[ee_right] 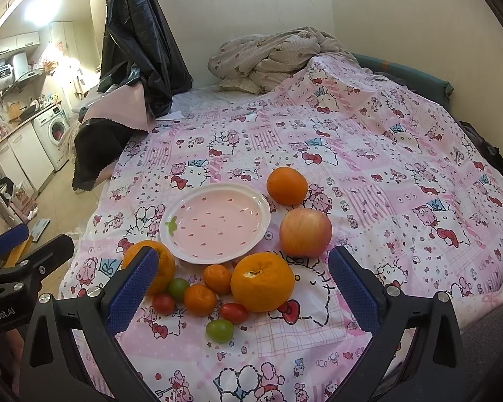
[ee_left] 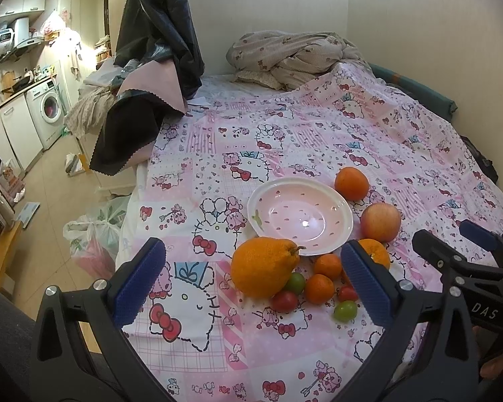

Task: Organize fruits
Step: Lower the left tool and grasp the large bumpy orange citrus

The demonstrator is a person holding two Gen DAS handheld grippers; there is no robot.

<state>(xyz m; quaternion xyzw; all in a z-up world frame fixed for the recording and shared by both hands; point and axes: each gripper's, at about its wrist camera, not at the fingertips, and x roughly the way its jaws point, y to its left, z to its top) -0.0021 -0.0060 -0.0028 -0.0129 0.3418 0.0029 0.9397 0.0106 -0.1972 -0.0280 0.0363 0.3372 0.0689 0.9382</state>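
1. My left gripper (ee_left: 251, 278) gapes empty above the fruit; its view shows the knobbed orange's (ee_left: 263, 266) stem.
2. My right gripper (ee_right: 244, 281) gapes empty too; its view shows another orange (ee_right: 261, 281), perhaps scarred.
3. The empty plate (ee_right: 214, 222) sits on the bedsheet (ee_right: 385, 184), fruit around it.

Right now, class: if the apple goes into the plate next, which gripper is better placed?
Right. The right gripper is open, and the apple lies just ahead of its right finger, beside the plate. From the left gripper, the apple sits beyond its right finger.
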